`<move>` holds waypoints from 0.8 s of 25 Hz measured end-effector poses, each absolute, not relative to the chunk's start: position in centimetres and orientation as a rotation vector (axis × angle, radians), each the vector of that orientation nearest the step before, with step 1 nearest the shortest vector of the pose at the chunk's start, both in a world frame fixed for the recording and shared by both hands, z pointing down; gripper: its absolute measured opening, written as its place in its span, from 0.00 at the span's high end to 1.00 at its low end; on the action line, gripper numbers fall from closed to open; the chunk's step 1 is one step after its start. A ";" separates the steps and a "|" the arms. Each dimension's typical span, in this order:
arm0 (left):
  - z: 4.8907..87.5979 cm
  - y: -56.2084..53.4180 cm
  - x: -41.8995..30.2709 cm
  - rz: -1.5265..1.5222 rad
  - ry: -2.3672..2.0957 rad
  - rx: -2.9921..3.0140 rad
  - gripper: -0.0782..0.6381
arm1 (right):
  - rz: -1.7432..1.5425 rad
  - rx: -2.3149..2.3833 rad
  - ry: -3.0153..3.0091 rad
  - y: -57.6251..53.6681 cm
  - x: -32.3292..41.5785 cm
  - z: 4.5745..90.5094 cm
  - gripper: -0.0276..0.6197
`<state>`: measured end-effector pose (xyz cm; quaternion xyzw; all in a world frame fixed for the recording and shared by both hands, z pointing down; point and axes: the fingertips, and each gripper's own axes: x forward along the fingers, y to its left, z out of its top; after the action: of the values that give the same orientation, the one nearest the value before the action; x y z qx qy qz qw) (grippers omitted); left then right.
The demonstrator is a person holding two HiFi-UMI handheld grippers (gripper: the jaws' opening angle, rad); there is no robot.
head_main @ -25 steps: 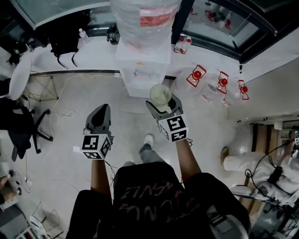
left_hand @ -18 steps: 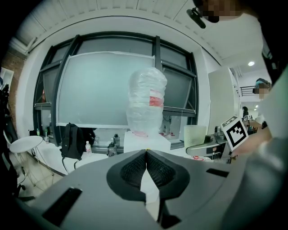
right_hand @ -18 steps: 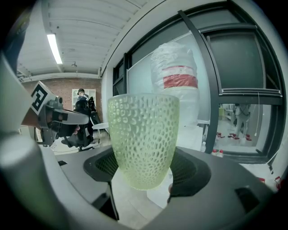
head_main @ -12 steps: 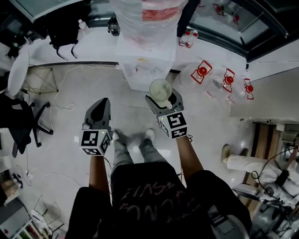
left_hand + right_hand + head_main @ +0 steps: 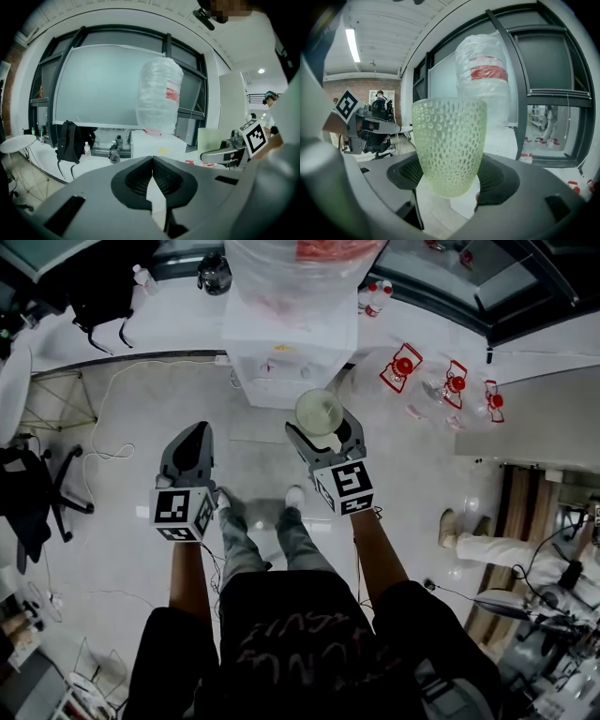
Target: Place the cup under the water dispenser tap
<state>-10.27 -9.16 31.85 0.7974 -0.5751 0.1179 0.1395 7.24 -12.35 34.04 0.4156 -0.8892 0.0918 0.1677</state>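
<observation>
A pale green dimpled cup (image 5: pixel 449 145) stands upright between the jaws of my right gripper (image 5: pixel 452 180), which is shut on it. In the head view the cup (image 5: pixel 319 412) sits at the tip of the right gripper (image 5: pixel 323 435), just short of the white water dispenser (image 5: pixel 286 348) with its big wrapped bottle (image 5: pixel 300 277). The dispenser's taps are too small to make out. My left gripper (image 5: pixel 192 448) hangs to the left, shut with nothing in it; its jaws meet in the left gripper view (image 5: pixel 152 180). The dispenser (image 5: pixel 157 145) shows ahead there.
Several empty water bottles with red caps (image 5: pixel 441 395) lie on the floor right of the dispenser. A black backpack (image 5: pixel 103 287) and small bottles (image 5: pixel 370 298) rest on the window ledge. An office chair (image 5: pixel 37 493) stands at the left. The person's feet (image 5: pixel 292 498) are below.
Both grippers have come forward and sunk a little, with the cup closer to the dispenser. The person's feet stepped forward. Grip on the cup is unchanged.
</observation>
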 end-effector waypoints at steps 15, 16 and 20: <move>39.1 -12.8 -14.8 0.368 -1.643 2.273 0.87 | 0.330 1.207 -2.515 -15.8 2.6 41.8 0.42; 39.8 -12.9 -15.0 0.372 -1.640 2.270 0.87 | 0.337 1.207 -2.513 -16.0 2.4 42.5 0.42; 42.6 -13.6 -15.6 0.382 -1.634 2.254 0.87 | 0.368 1.212 -2.503 -16.5 1.9 45.3 0.42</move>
<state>-15.65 -13.59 42.63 0.7911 -0.5736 0.1341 0.1650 1.93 -16.46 45.31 0.4259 -0.8797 0.1292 0.1676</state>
